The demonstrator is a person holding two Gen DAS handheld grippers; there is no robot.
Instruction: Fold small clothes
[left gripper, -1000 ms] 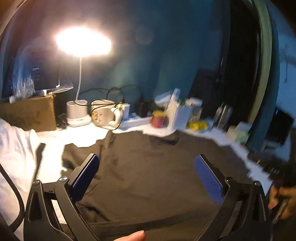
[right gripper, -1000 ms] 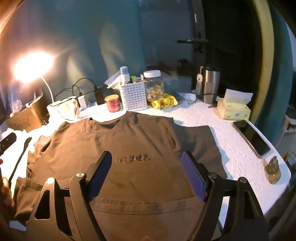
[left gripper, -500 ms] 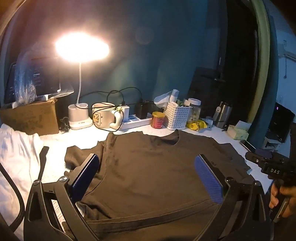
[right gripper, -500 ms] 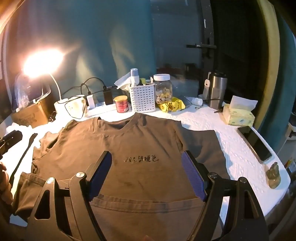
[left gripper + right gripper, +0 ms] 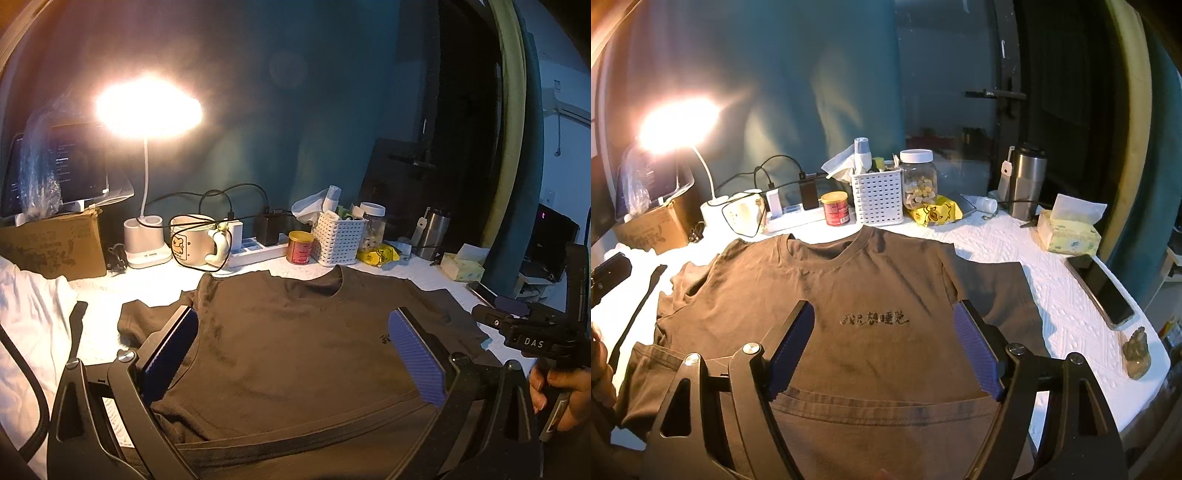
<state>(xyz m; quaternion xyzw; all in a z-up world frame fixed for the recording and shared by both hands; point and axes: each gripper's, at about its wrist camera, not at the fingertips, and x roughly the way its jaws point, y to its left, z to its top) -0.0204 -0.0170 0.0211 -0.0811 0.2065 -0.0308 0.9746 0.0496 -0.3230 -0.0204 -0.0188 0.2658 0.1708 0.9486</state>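
Note:
A brown T-shirt with black printed characters lies face up and spread flat on the white table cover, collar toward the back. It also shows in the left wrist view. Its left sleeve is rumpled and its lower hem is folded up. My left gripper is open and empty above the shirt's lower left part. My right gripper is open and empty above the shirt's lower middle. The right gripper's body shows at the right edge of the left wrist view.
Along the back stand a lit desk lamp, a cardboard box, a mug, a power strip, a red can, a white basket, a jar and a steel tumbler. A tissue box, a phone and a small figurine lie right. White cloth lies left.
Both grippers have shifted a little over the shirt and stayed open. The left view swung right, so the right gripper's body now shows at its edge. The shirt has not moved.

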